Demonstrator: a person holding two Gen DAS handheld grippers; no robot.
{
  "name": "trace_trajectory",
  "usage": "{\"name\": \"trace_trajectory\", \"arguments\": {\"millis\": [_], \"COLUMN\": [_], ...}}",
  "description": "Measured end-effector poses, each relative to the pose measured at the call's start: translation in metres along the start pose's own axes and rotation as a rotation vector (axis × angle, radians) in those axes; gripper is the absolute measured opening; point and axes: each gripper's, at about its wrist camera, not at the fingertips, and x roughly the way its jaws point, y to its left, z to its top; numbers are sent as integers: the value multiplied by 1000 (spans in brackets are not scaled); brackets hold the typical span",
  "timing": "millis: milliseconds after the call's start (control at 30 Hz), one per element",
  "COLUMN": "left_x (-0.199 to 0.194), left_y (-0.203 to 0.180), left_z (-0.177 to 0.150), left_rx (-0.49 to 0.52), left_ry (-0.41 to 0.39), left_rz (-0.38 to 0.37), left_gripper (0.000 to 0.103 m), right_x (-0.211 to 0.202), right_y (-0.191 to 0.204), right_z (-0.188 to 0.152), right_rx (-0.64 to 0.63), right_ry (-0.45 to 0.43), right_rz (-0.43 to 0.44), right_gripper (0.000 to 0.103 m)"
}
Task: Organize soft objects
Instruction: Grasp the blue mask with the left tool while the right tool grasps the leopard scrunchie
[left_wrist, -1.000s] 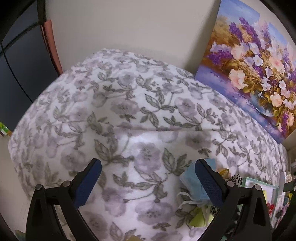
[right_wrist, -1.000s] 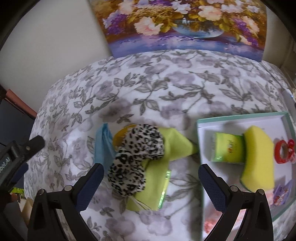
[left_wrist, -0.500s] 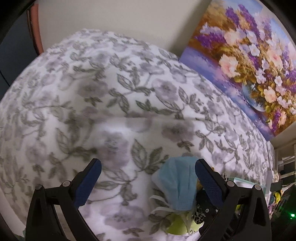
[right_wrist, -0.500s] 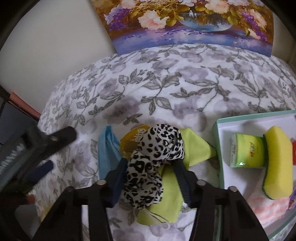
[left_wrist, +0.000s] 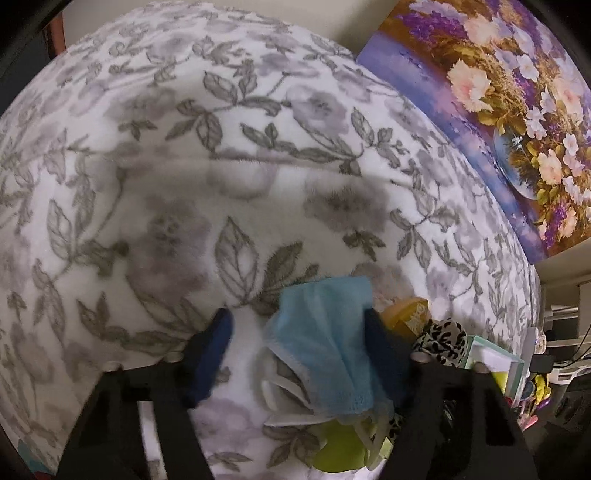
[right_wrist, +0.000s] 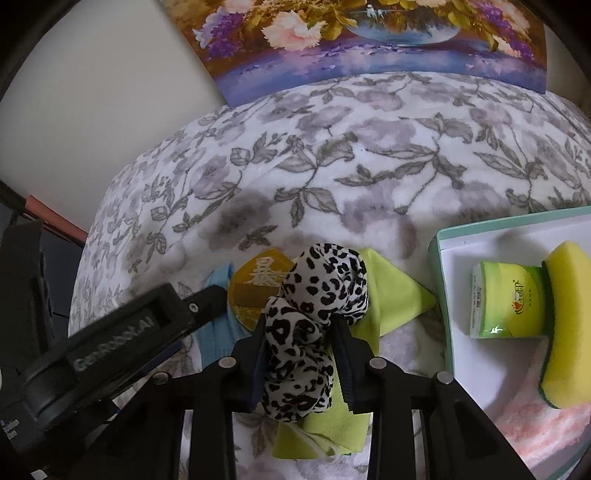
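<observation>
My right tool (right_wrist: 301, 341) is closing on the leopard scrunchie (right_wrist: 314, 321), whose long axis runs straight between the jaws; my left tool (left_wrist: 295, 334) is closing around the blue mask (left_wrist: 325, 343) just beside it, mid-bed, the tray (right_wrist: 441, 295) nearer the right.

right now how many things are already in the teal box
3 visible: a green packet at the left, a yellow sponge beside it on the right, a pink fluffy cloth nearest the camera. The box runs out of frame, so more may be hidden.
</observation>
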Motion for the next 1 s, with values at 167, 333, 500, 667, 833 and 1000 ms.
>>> {"name": "trace_trajectory", "arguments": {"millis": [167,333,500,667,833,1000], "left_x": [11,9,-5,-28,-51,-81], "left_y": [-1,-1,-3,-11,-13,-15], "left_z": [-3,-4,-2,-1,1,4], "left_rx": [-13,-24,-8,18,29,37], "left_ry": [45,40,5,-43,-98,-172], "left_rz": [-51,-79,-89,-95,-98,-103], "left_gripper": [41,25,23,23,23,23], "right_x": [2,0,-12,-28,-52,-78], "right_y": [0,0,1,-2,-2,-2], "right_z": [0,0,1,3,6,10], "right_rx": [-1,1,-9,-8,-14,-13], "right_ry": [4,0,-21,-48,-92,-147], "right_rz": [1,1,11,23,42,56], "right_gripper": [34,34,26,23,23,23]}}
